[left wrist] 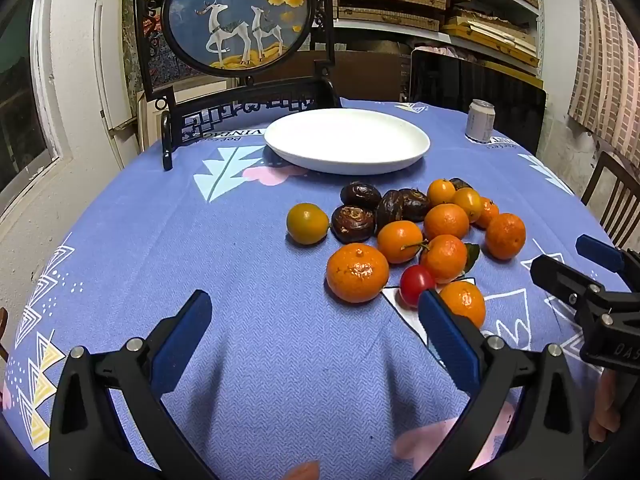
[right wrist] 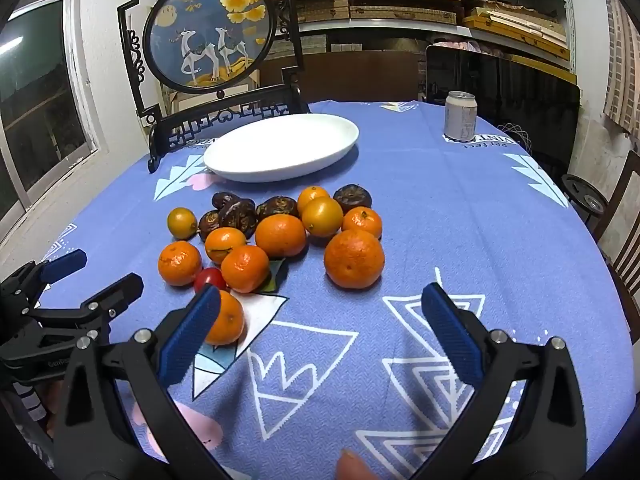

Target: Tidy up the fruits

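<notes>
A heap of fruit lies on the blue patterned tablecloth [left wrist: 240, 240]: several orange tangerines [left wrist: 357, 272] [right wrist: 353, 258], several dark brown wrinkled fruits [left wrist: 354, 223] [right wrist: 238, 216], a yellow-green round fruit [left wrist: 307, 223] [right wrist: 182, 223] and one red cherry tomato [left wrist: 416, 285] [right wrist: 211, 279]. Behind the heap stands an empty white plate [left wrist: 347, 140] [right wrist: 282, 146]. My left gripper [left wrist: 316, 312] is open above bare cloth, left of the heap. My right gripper [right wrist: 320, 304] is open too, nothing between its fingers; one tangerine [right wrist: 228, 320] sits just behind its left finger.
A drinks can [left wrist: 480, 121] [right wrist: 461, 116] stands at the far right of the table. A black framed deer screen [left wrist: 236, 16] [right wrist: 208, 32] stands at the far left edge. Dark chairs [right wrist: 504, 92] and shelves of boxes lie beyond.
</notes>
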A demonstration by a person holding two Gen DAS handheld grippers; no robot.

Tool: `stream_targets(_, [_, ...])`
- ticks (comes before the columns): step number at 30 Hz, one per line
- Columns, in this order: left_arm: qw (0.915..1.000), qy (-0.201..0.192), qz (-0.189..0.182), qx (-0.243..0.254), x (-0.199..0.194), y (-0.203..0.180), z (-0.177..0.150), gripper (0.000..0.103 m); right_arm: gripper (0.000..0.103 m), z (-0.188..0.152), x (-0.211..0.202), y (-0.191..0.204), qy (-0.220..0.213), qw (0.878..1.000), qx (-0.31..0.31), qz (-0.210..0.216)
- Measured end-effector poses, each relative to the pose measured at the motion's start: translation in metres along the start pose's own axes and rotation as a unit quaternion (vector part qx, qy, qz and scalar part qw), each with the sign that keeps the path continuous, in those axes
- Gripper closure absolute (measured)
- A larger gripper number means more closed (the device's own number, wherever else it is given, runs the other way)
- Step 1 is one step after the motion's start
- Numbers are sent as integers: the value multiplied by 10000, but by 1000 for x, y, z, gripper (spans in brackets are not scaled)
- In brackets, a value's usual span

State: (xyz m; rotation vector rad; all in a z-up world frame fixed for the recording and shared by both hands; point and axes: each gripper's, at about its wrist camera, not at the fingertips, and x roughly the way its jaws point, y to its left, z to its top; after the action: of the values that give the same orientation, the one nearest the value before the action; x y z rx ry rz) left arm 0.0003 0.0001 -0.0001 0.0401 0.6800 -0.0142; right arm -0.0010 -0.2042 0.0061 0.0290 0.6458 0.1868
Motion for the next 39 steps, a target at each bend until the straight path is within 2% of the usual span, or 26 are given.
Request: stream_targets(39, [10000,61,-16,-27,9,-3,-5,1,2,-1,0,-1,27,10000,34,40])
